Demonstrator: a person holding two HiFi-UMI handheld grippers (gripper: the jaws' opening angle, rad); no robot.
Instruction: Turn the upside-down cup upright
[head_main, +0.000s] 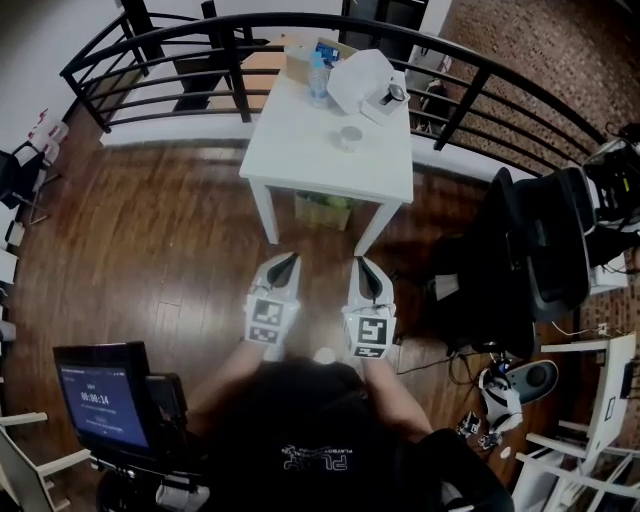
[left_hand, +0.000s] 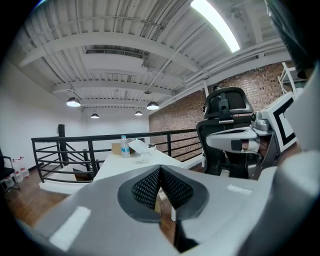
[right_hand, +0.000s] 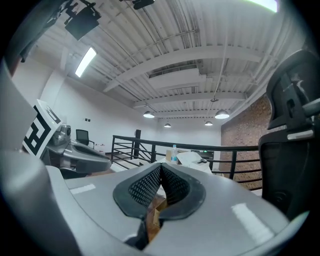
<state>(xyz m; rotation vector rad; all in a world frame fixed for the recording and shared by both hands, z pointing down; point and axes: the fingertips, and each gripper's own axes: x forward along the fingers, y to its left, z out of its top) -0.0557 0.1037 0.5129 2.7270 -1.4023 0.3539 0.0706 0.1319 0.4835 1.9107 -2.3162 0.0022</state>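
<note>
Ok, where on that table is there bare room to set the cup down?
The near half of the table is bare, from the cup to the front edge. The far end is crowded: bottle, cardboard box, white bag.

Cup on table, bottle behind it, railing beyond, chair at right

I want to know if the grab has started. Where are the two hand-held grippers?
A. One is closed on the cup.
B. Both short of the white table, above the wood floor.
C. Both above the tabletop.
B: in the head view the left hand-held gripper and the right hand-held gripper hang over the wood floor short of the table, jaws together and empty; the cup stands untouched.
</note>
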